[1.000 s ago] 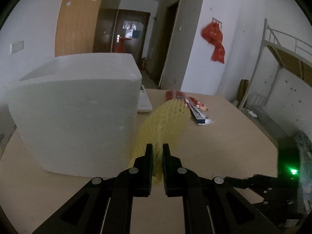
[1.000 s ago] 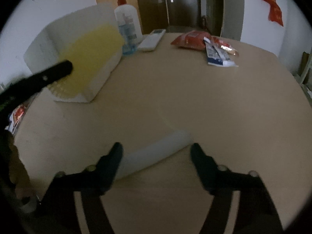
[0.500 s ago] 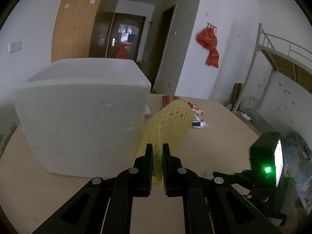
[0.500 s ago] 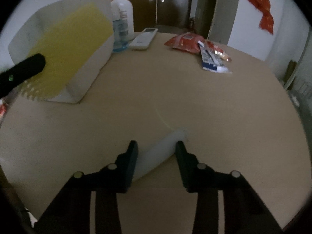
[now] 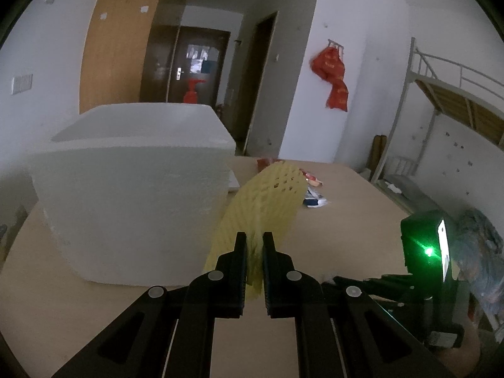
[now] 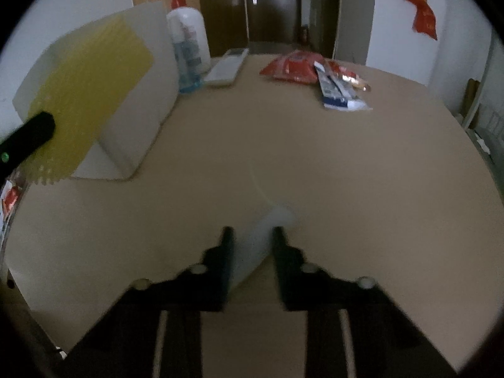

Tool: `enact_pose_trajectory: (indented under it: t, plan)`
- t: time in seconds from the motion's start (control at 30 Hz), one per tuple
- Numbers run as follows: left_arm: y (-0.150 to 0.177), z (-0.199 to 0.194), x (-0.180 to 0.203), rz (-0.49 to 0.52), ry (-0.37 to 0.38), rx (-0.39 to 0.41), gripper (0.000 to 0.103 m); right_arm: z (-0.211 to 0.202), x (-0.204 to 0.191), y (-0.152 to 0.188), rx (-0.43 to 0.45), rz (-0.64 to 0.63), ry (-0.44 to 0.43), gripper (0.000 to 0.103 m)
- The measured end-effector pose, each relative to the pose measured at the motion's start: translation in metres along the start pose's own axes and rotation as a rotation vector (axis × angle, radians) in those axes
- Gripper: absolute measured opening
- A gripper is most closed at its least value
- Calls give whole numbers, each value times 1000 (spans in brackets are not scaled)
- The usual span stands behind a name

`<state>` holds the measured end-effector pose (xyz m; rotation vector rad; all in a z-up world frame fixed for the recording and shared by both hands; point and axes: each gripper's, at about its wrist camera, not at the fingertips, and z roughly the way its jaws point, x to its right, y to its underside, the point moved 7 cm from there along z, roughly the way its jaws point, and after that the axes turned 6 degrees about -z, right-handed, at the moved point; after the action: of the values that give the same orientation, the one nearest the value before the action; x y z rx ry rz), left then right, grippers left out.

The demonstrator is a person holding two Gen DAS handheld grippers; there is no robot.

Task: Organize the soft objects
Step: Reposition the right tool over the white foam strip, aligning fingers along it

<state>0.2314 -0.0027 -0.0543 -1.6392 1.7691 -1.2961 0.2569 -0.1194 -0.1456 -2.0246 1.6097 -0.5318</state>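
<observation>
Left wrist view alone shows the left gripper point(image 5: 252, 245) clenched on a yellow foam net sleeve point(image 5: 267, 198), held raised just right of the white foam box point(image 5: 135, 189). Right wrist view alone shows the right gripper point(image 6: 252, 236) closed around a pale foam roll point(image 6: 264, 236) lying on the tabletop point(image 6: 346, 163), well apart from the box, with a pump bottle point(image 6: 189, 47) behind it. The sleeve is flattened, meshed, with a ragged lower edge.

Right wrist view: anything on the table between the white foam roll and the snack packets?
Nothing; bare table runs from the white foam roll to the snack packets, seen in the right wrist view.
</observation>
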Motion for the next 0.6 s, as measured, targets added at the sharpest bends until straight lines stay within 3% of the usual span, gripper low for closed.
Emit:
enact_pose_trajectory:
  t: [0.23, 0.6]
  plan:
    - [0, -4, 5, 13, -14, 14, 10, -12, 5, -13, 84, 30, -59, 9]
    - [-4, -16, 17, 16, -34, 62, 10, -60, 7, -25, 197, 8, -73, 9]
